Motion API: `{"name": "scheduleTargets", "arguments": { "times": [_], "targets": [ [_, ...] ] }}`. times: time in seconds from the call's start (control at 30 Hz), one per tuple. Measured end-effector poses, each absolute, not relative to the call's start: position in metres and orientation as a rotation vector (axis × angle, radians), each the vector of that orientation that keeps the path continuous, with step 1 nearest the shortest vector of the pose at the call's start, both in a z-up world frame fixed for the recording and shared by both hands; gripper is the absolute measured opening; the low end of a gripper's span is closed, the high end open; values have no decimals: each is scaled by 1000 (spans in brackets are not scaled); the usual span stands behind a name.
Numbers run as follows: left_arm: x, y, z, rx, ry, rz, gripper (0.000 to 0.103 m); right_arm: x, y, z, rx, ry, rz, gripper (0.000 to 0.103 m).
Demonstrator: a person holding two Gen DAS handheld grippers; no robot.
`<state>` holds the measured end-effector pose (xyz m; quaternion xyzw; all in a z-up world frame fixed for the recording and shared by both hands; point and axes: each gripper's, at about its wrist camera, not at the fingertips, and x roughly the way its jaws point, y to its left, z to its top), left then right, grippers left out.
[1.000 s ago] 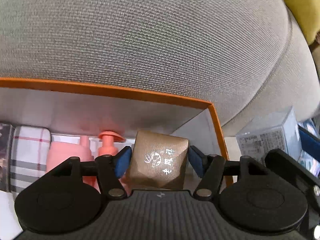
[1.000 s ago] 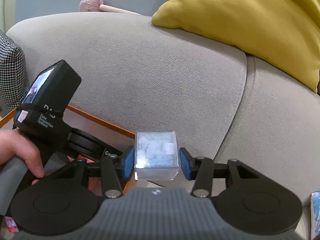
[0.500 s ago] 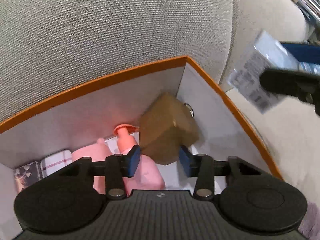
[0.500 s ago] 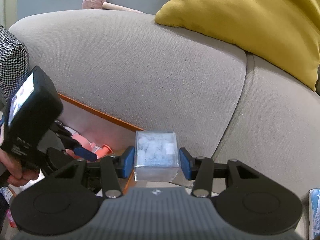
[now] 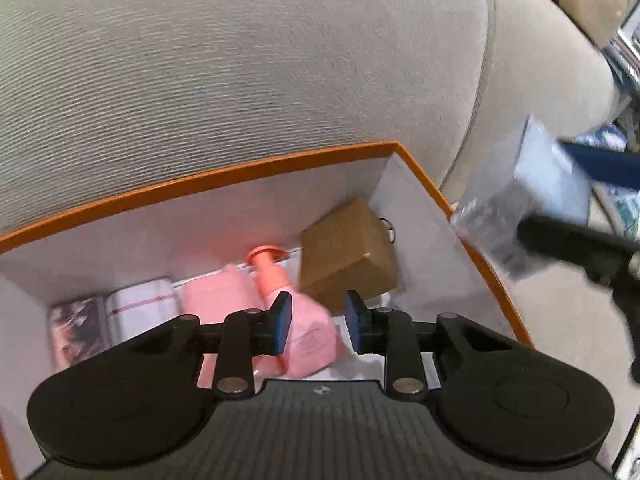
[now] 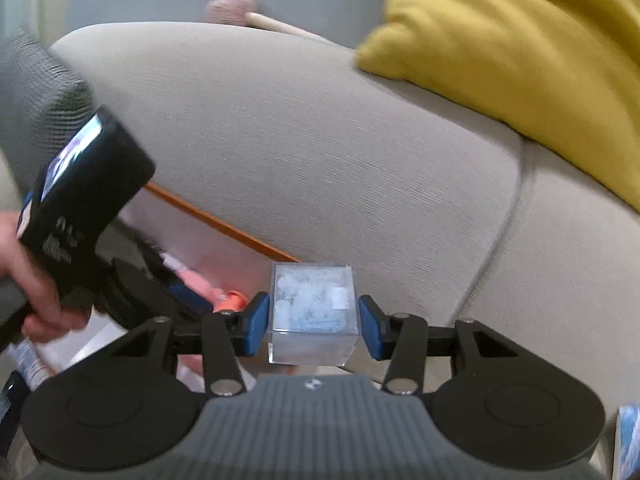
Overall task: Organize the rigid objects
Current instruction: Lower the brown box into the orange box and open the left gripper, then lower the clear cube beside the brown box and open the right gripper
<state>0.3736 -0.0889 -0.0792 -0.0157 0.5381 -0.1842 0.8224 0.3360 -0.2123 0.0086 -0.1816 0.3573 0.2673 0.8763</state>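
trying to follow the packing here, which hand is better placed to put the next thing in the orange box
Right. The right tool holds the clear cube beside the orange box; the left tool has just been closing with nothing between its pads.

The left black plastic tool (image 5: 316,320) carries blue pads, silver pivot screws, round black housings and a ribbed grey body; the right black tool (image 6: 312,326) matches, blue-padded and silver-screwed.

1 orange box (image 5: 248,171), 2 pink bottles (image 5: 280,280), 1 brown box (image 5: 348,248).
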Motion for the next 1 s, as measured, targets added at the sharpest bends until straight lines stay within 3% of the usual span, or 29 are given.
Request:
{"name": "scheduleTargets", "arguments": {
  "times": [0.17, 0.63, 1.0],
  "targets": [
    [368, -63, -81, -33, 1163, -404, 32, 326, -184, -3, -521, 789, 719, 49],
    [354, -34, -93, -101, 1198, -417, 32, 364, -132, -73, -887, 1126, 962, 49],
    [344, -30, -101, -149, 1186, -432, 33, 361, -117, -101, -1098, 1164, 1056, 49]
  ]
}}
